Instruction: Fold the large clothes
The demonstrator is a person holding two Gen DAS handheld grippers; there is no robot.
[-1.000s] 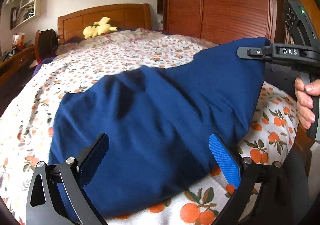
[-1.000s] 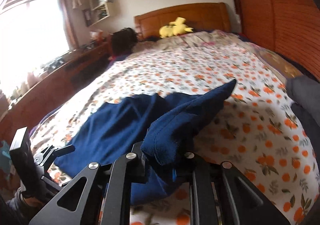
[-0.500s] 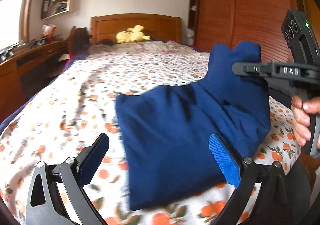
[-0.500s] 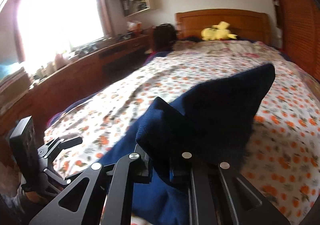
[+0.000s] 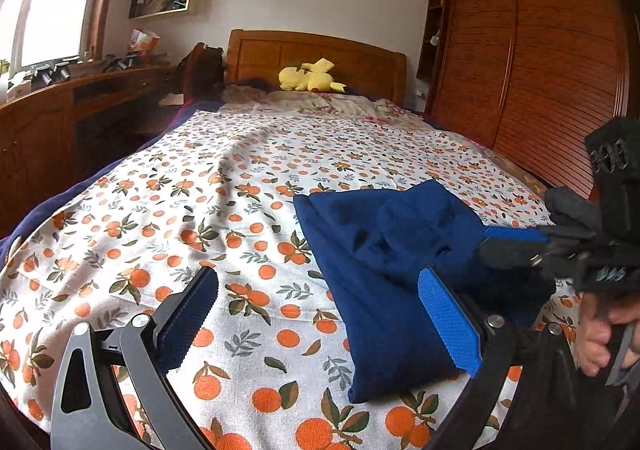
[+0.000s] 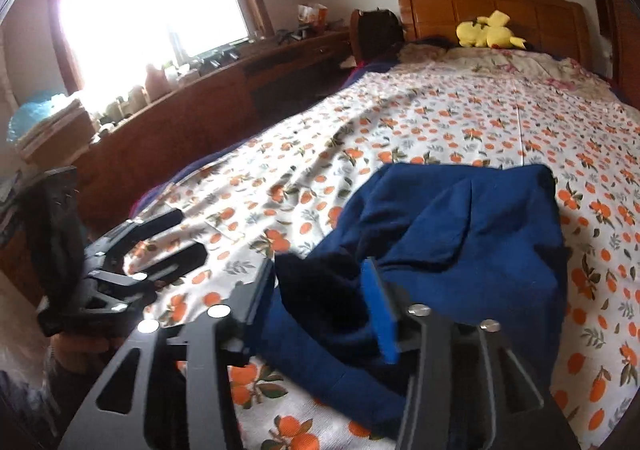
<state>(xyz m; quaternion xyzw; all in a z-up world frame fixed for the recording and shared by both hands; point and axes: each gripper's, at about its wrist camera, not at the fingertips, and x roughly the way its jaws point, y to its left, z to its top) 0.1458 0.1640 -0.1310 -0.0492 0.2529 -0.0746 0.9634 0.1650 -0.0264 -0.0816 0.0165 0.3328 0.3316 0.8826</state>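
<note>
Navy cloth, the garment, lies in a bunched, partly folded heap on the bed, near the foot end w/ the orange-print sheet bare all round it & the yellow plush toy far off at the headboard. Right tool sits at the heap's near edge, jaws opening; a dark fold of the garment is between them, but the blue pad looks clear of it, so prob. a release after laying the fold down. Left tool hangs beside the heap on the window side, jaws wide apart w/ nothing gripped, only sheet and the garment's edge in the gap; likely standing off so the cloth can settle. Fold looks lumpy, not flat, so my guess is more smoothing or another fold is needed.
</note>
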